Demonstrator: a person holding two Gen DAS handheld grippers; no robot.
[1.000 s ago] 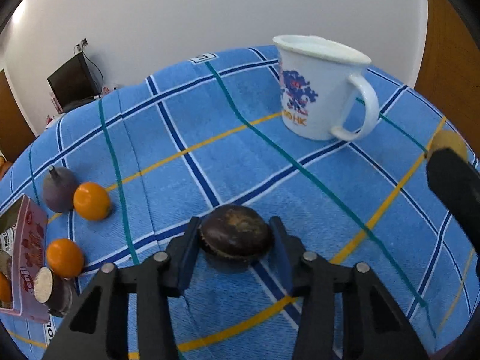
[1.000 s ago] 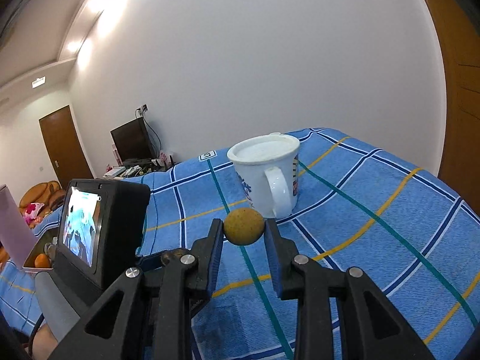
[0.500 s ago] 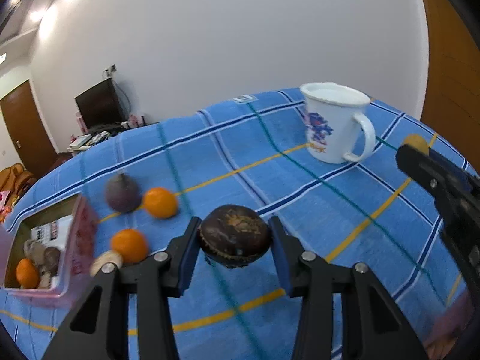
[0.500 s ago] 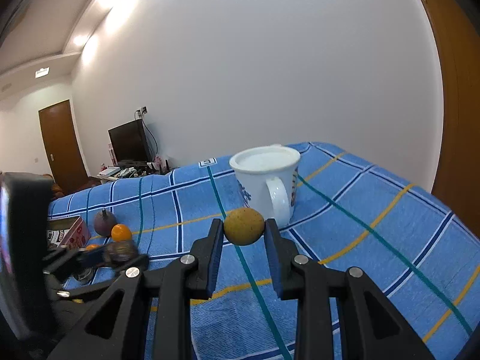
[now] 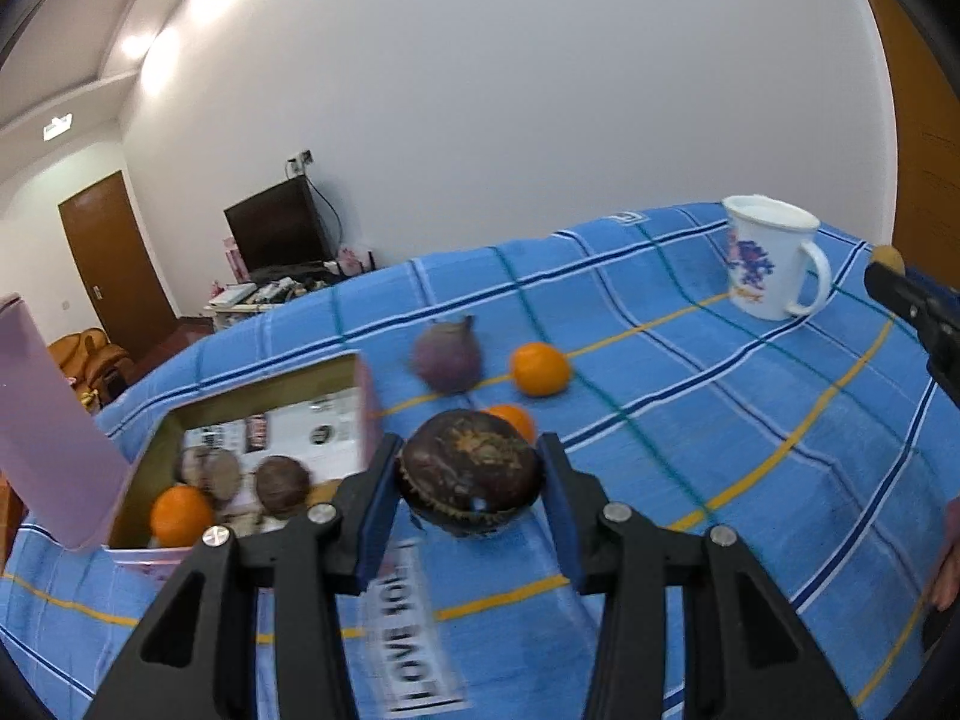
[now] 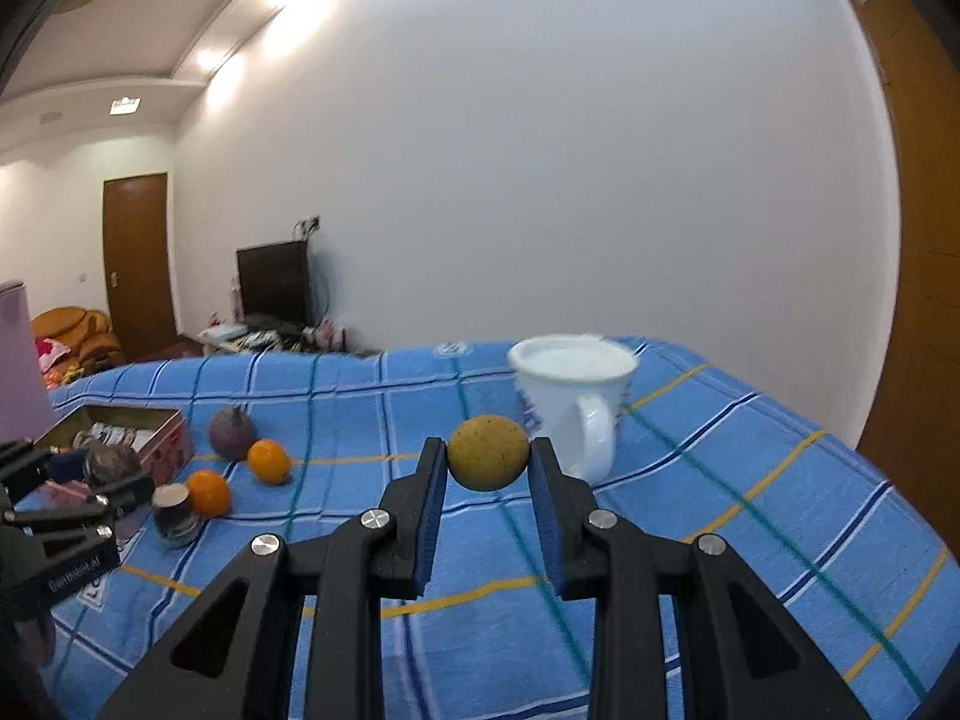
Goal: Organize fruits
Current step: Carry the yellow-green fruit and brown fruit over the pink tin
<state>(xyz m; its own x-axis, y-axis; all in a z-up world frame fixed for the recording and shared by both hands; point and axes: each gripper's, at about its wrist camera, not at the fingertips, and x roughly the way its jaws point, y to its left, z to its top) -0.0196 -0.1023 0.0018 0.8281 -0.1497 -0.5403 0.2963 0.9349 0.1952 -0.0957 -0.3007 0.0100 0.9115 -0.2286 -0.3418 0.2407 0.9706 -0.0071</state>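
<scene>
With the left gripper (image 5: 468, 480) pinching the dark fruit (image 5: 469, 471) just beside the tin (image 5: 366, 402), carry it over the rim and lower it before letting go. Right gripper (image 6: 487, 468) pinches a yellow fruit (image 6: 487, 451) above the bed (image 6: 720, 480).

Both fisheye cameras are looking forward along their own tools, close above the blue checked bed (image 5: 690, 420). The left wrist view is tilting down toward the pink box (image 5: 252, 420) at lower left; the right wrist view is facing more level. Both are sharing the white mug (image 6: 570, 396) and the far wall
</scene>
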